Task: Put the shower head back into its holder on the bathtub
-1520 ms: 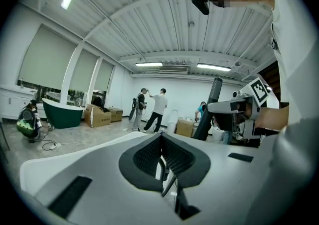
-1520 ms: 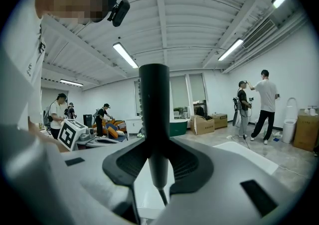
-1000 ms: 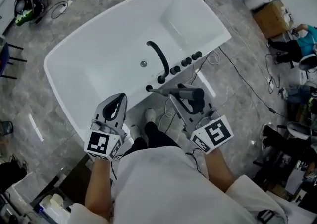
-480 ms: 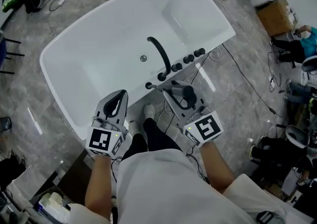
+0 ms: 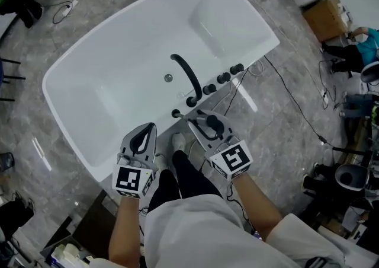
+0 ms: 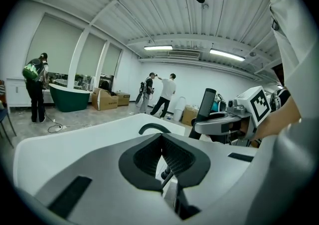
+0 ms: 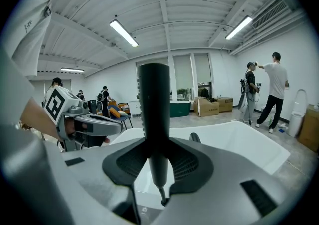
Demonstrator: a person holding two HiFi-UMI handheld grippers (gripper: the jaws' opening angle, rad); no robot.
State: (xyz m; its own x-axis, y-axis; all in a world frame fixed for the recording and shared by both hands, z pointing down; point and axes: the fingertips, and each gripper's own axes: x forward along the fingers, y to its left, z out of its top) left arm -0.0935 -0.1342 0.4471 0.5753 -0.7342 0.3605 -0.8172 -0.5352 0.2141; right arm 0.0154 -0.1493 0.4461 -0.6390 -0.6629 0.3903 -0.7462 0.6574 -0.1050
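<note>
While the right tongs (image 5: 200, 123) hover just beside the near rim of the white oval freestanding bathtub (image 5: 106, 83), their two jaws are clamped on the slim black cylindrical shower head (image 5: 213, 123). It stands upright between the ribbed dark pads. In the right gripper view its wide upper part rises well above the jaws and its thinner lower stem drops below them toward the tub rim. The small round black holder (image 5: 176, 114) sits on that rim just beyond the jaw tips, near the foot of the black curved spout (image 5: 187, 78), from which a row of round black knobs (image 5: 222, 76) runs along the rim. Whether the stem touches the holder I cannot tell. The left tongs (image 5: 142, 137) hang over the same rim further left, apart from the shower head, with their pad tips pressed together and nothing between them.
</note>
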